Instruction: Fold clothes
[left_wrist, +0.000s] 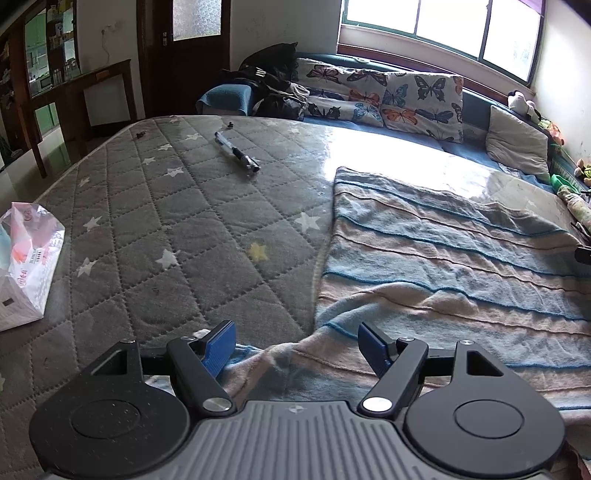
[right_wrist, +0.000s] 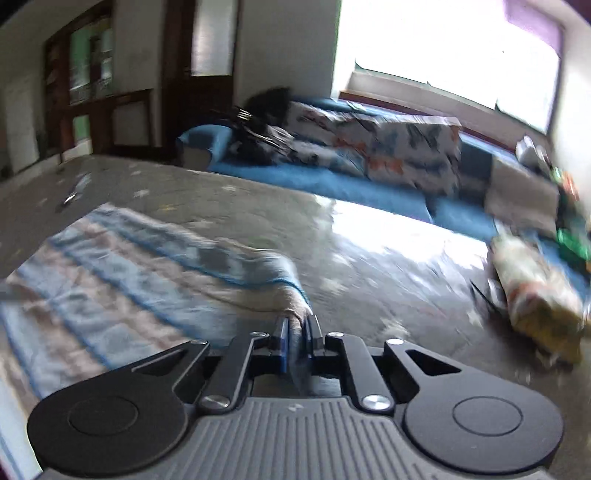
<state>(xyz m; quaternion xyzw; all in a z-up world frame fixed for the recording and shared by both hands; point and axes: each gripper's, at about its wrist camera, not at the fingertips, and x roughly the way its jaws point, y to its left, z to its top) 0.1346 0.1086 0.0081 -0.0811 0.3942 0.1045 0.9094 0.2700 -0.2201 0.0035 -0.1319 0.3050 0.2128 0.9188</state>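
Bag (left_wrist: 29, 258) of white and pink plastic sits at the far left edge of the table (left_wrist: 155, 229), which is covered in a grey quilted cloth with small stars under a glossy clear sheet. Farther back, near the middle of the table, lies a pen (left_wrist: 238, 152), well apart from everything else. To its right the striped garment (left_wrist: 454, 258), in pale blue and pink bands, is spread flat over the right half of the table, its near corner bunched and reaching down toward the left gripper (left_wrist: 297, 349). That gripper's blue-padded jaws stand wide apart, one on each side of the bunched corner, and I cannot tell whether either pad touches the cloth. Behind the table runs a blue sofa (left_wrist: 476, 101) with butterfly cushions (left_wrist: 399, 99) under a bright window (left_wrist: 443, 29).

In the right wrist view, which is blurred, the striped garment (right_wrist: 122, 273) lies at left with one corner pulled up into a ridge that leads into the right gripper (right_wrist: 295, 332). Its jaws are pressed together on that corner of cloth. To the right, near the table edge, lies a rolled yellow-green bundle (right_wrist: 535, 295), too blurred to identify.
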